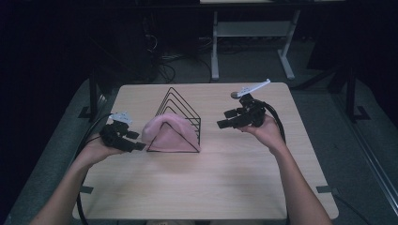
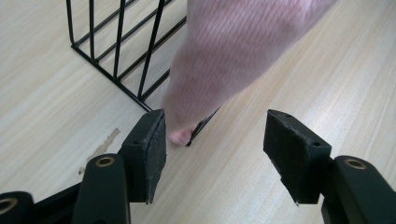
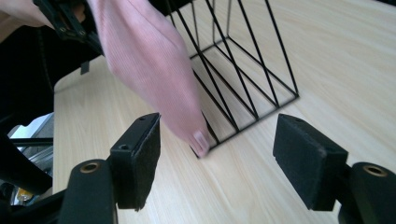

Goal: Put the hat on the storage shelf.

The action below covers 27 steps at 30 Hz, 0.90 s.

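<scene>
Left gripper (image 1: 133,140): jaws open, empty, just left of the rack (image 1: 180,110). Pink cloth (image 1: 171,133) hangs draped over the rack's near end, hem at the table (image 1: 234,178). Right gripper (image 1: 228,118): jaws open, empty, right of the rack. Withdraw both clear without snagging cloth or wires.

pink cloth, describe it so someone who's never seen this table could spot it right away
On the light wooden table, look left of centre for the black wire rack made of triangular frames. The pink cloth hangs over the rack's near end, folded across the peak and down both sloping sides. It is the only soft, coloured thing there, lying between the left gripper and the right gripper, both open and apart from it.
</scene>
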{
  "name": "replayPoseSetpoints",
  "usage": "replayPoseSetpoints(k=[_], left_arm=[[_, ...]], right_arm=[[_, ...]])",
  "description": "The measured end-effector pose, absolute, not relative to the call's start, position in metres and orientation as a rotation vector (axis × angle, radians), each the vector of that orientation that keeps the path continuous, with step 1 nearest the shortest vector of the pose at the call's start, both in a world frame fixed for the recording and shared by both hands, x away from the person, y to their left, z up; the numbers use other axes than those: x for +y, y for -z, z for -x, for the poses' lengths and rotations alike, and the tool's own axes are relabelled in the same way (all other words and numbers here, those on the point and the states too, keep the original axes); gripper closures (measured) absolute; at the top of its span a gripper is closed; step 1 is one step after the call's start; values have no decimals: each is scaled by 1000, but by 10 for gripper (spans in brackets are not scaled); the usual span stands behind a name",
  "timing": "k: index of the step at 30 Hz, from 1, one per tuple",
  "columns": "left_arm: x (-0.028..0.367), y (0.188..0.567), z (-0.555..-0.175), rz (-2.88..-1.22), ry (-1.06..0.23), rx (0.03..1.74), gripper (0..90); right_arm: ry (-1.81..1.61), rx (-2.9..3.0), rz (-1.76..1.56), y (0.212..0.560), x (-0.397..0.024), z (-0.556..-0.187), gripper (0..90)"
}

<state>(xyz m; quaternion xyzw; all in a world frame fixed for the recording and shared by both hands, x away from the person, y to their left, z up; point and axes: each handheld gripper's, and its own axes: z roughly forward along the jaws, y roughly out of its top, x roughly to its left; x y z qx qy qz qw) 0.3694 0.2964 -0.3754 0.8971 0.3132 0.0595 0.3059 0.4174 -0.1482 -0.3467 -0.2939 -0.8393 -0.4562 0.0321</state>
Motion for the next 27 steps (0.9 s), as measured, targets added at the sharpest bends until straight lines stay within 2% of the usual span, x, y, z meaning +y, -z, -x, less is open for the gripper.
replayPoseSetpoints(k=[8,19,27], left_arm=[[307,380,-360,-2360,-167,856,377],[309,390,-348,-2346,-179,879,352],[308,400,-338,-2337,-175,885,321]], right_arm=[[1360,-2599,992,364,-181,-400,300],[1367,-2530,1198,402,-251,-361,300],[1364,-2537,1277,418,-274,-341,307]])
